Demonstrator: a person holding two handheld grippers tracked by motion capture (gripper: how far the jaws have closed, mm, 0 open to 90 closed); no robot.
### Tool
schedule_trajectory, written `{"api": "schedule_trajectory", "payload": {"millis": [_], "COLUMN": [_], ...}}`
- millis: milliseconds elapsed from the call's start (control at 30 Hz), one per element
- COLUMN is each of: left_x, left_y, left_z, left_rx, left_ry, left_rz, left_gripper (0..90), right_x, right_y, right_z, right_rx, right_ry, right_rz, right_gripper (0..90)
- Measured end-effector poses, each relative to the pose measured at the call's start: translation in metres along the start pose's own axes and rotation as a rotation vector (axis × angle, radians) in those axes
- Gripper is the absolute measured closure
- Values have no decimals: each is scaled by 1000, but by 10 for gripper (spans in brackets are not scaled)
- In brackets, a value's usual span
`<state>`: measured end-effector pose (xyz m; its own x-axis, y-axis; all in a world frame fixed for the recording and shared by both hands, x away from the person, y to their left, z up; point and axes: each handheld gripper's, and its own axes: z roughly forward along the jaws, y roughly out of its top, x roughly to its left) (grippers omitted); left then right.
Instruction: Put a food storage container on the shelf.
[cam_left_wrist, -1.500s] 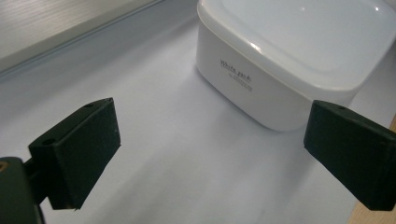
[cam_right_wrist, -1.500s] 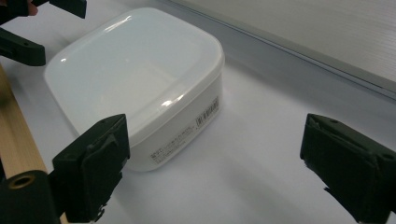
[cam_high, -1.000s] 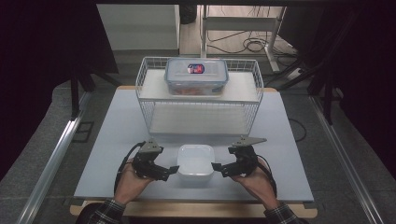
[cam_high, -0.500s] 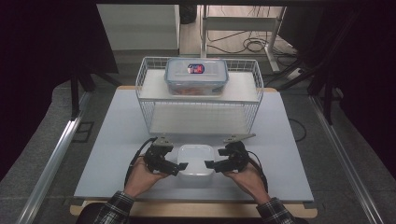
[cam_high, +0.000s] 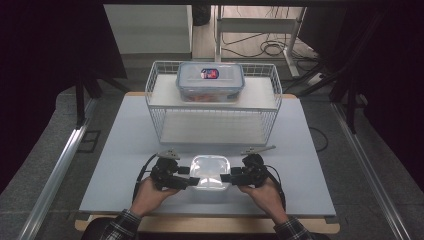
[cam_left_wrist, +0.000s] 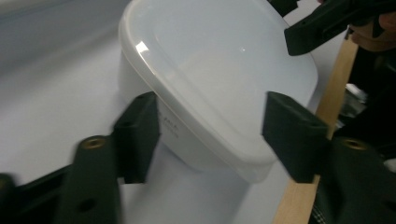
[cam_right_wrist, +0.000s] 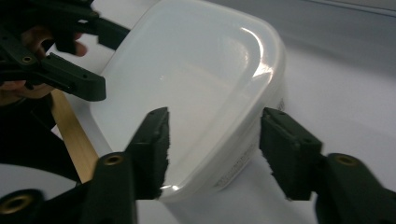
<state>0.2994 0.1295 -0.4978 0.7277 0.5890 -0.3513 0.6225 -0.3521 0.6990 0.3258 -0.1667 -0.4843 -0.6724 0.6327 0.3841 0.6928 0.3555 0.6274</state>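
Note:
A white translucent plastic container (cam_high: 210, 171) with its lid on sits near the table's front edge. My left gripper (cam_high: 186, 176) is at its left end, and its jaws have just been closing. In the left gripper view the container (cam_left_wrist: 219, 79) lies between the two pads (cam_left_wrist: 137, 135), which sit against its wall and lid rim. My right gripper (cam_high: 228, 177) is at the right end, and its jaws have also just been closing. In the right gripper view the container (cam_right_wrist: 196, 93) fills the gap between the pads (cam_right_wrist: 156, 144).
A white wire rack (cam_high: 212, 102) stands at the back of the grey table (cam_high: 120, 150). On its top shelf is a clear lidded box (cam_high: 210, 81) with a label. The table's wooden front edge (cam_high: 200, 224) runs just behind my hands.
Both grippers have moved inward from beside the container to its two ends. Their jaws have narrowed around it.

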Motion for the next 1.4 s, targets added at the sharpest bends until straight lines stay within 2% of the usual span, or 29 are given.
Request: {"api": "schedule_trajectory", "payload": {"millis": [33,67,100,133,200,267,367,400,467,500,533,567,633,667,833,1033,1233,1400], "left_x": [0,-2,-2,-2,-2,-4,-5,-4,-4,-4,-1,-1,-1,-2,-3,-7,-10,-12], "left_y": [0,-1,-1,-2,-3,-2,-2,-3,-4,-4,-5,-5,-6,-6,-5,4,12,26], "left_z": [0,-3,-3,-5,-6,-7,-8,-10,-9,-9,-9,-9,-9,-9,-9,-18,-24,-35], "left_rx": [0,-10,-10,-29,-45,-64,-93,-116,-133,-133,-137,-137,-139,-139,-147,-172,-182,-206], "left_ry": [0,12,12,12,12,35,47,50,54,54,42,42,51,72,93,124,135,148], "left_rz": [0,-13,-13,-35,-46,-51,-64,-73,-87,-87,-114,-114,-119,-116,-125,-100,-82,-62], "left_gripper": [425,460,484,535,563,621,693,734,780,784,787,788,791,792,793,793,793,793], "right_x": [0,2,2,3,2,2,1,1,1,2,3,3,5,8,11,16,19,23], "right_y": [0,-2,-2,-3,-4,-5,-5,-5,-5,-6,-6,-6,-7,-7,-7,-1,7,19], "right_z": [0,-4,-4,-9,-11,-15,-16,-20,-21,-21,-21,-21,-20,-19,-18,-22,-29,-36], "right_rx": [0,-17,-17,-39,-46,-80,-100,-131,-141,-143,-149,-149,-160,-169,-186,-223,-250,-275], "right_ry": [0,-7,-7,-16,-14,-21,-26,-34,-47,-56,-59,-59,-71,-88,-109,-116,-117,-123], "right_rz": [0,14,14,26,33,53,60,68,57,47,45,45,32,22,8,-13,-31,-60], "right_gripper": [458,536,536,606,625,671,706,761,779,780,780,780,780,781,781,781,781,781]}}
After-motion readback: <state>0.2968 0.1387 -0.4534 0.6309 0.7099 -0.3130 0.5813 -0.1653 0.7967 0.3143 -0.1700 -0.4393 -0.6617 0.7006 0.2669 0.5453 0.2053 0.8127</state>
